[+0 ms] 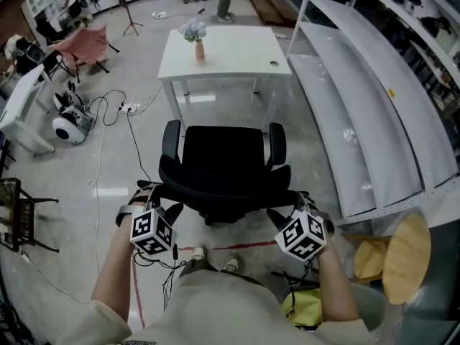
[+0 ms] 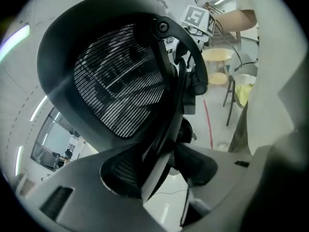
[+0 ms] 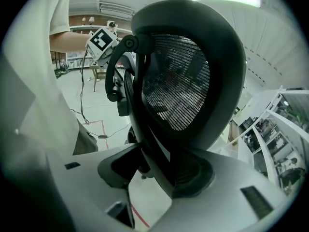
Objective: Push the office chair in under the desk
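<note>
Office chair point(image 1: 223, 167): stands at 6 o'clock of white surface point(image 1: 230, 52), seat front near its edge, not under it. Left hand-held gripper point(image 1: 167, 210): released, jaws apart astride backrest rim point(image 2: 166, 124) at 7 o'clock. Right hand-held gripper point(image 1: 286, 215): likewise released, astride rim at 5 o'clock.
</note>
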{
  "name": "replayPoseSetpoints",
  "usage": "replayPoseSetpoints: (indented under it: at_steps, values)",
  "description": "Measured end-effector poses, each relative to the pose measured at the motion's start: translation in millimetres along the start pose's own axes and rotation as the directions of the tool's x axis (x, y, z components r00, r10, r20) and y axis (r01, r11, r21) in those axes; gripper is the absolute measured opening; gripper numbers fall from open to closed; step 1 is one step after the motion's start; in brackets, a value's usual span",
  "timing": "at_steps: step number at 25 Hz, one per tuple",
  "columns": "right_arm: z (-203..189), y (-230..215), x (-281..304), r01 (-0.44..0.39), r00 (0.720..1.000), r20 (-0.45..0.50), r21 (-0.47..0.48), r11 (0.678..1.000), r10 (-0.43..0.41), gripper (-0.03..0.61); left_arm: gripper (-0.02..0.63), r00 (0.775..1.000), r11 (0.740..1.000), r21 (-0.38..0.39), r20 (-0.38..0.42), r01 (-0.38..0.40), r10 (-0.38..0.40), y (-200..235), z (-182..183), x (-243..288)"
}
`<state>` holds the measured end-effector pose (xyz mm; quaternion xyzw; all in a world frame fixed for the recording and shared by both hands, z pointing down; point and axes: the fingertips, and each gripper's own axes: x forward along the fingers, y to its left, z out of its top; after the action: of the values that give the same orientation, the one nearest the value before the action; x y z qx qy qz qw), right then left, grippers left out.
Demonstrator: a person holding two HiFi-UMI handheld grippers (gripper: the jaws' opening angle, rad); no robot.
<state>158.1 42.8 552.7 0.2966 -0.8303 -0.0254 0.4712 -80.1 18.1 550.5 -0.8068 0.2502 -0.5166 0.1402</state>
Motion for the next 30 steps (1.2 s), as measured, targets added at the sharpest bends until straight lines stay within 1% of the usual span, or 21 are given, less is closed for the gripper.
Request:
replayPoseSetpoints:
  at_steps: [3, 7, 13, 20, 24, 30]
  values:
    - [-1.6, -2.0, 2.1, -0.021, 1.000, 0.003, -0.013, 1.000, 0.021, 0.201, 0.218, 1.000, 1.000, -0.013, 0.005, -0.007, 0.007, -0.1, 2.4, 1.8]
    - [-3.0, -7.6, 6.0, -0.040, 0.999, 0.027, -0.038, 0.998, 0.041, 0.199, 0.229, 1.000, 0.998, -0.059, 0.007, -0.017, 0.017, 2.5, 4.8, 5.3]
    - [-3.8, -18.2, 8.9, -0.024, 0.998, 0.062, -0.039, 0.999, 0.026, 0.206, 0.238, 1.000, 0.996, -0.086, 0.011, -0.028, 0.029, 9.5, 8.7, 12.0]
    - [1.3, -45.6, 27.1, -0.014, 0.996, 0.087, -0.060, 0.998, 0.019, 0.209, 0.241, 0.999, 0.992, -0.116, -0.009, -0.039, 0.038, 32.8, 10.2, 29.9]
    - [7.6, -64.7, 37.7, -0.022, 0.995, 0.092, -0.066, 0.998, 0.028, 0.210, 0.249, 0.998, 0.990, -0.126, -0.006, -0.070, 0.070, 50.8, 11.7, 39.2]
    - [16.4, -99.1, 59.3, -0.006, 0.995, 0.096, -0.063, 0.998, 0.013, 0.218, 0.249, 0.996, 0.988, -0.129, 0.005, -0.082, 0.084, 82.1, 14.0, 60.3]
